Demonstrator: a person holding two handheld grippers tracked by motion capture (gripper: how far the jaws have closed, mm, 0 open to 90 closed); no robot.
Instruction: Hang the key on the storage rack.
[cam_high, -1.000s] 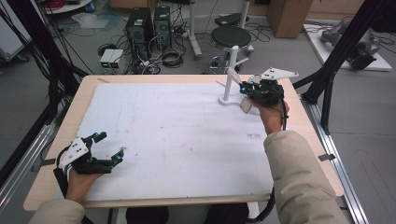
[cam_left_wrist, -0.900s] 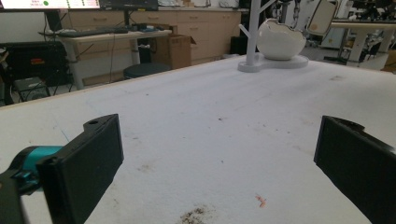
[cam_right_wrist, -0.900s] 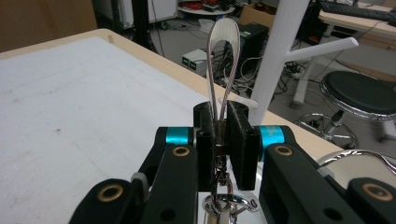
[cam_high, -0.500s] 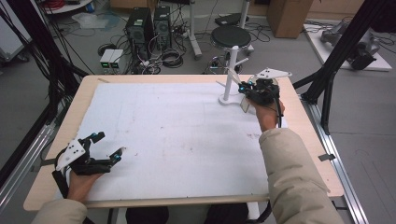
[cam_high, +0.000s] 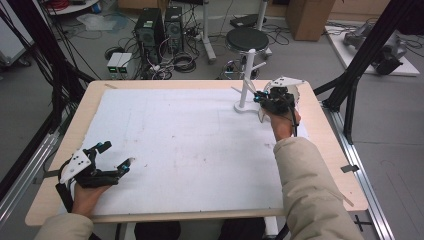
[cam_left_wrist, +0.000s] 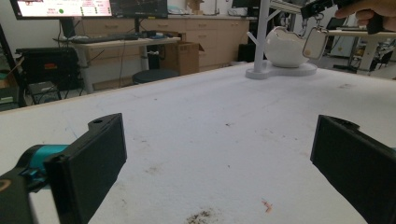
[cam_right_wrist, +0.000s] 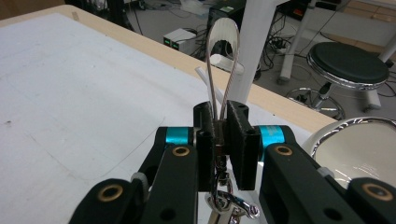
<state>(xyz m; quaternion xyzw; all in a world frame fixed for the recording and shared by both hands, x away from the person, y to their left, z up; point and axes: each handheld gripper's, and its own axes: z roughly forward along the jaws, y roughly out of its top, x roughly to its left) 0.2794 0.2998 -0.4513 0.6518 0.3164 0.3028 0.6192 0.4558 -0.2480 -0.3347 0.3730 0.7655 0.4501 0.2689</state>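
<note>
My right gripper (cam_high: 261, 98) is shut on a keychain at the table's far right. From it a clear strap loop (cam_right_wrist: 223, 56) sticks up toward a white peg stand (cam_high: 246, 75), close to one peg (cam_right_wrist: 225, 62). Below the jaws hang a metal clasp (cam_right_wrist: 229, 201) and a pale tag (cam_high: 262, 114). In the left gripper view the tag (cam_left_wrist: 315, 42) dangles beside the stand (cam_left_wrist: 261, 37). My left gripper (cam_high: 117, 154) rests open near the front left edge, nothing between its jaws.
A white rounded bowl-like thing (cam_left_wrist: 286, 46) sits on the stand's base (cam_left_wrist: 280, 71); its rim (cam_right_wrist: 355, 128) lies just right of my right gripper. A white sheet (cam_high: 190, 145) covers the wooden table. A black stool (cam_high: 246, 39) and computer towers (cam_high: 160, 25) stand behind the far edge.
My right gripper has crept a little left toward the peg stand with the keychain in it. The left gripper has stayed almost still.
</note>
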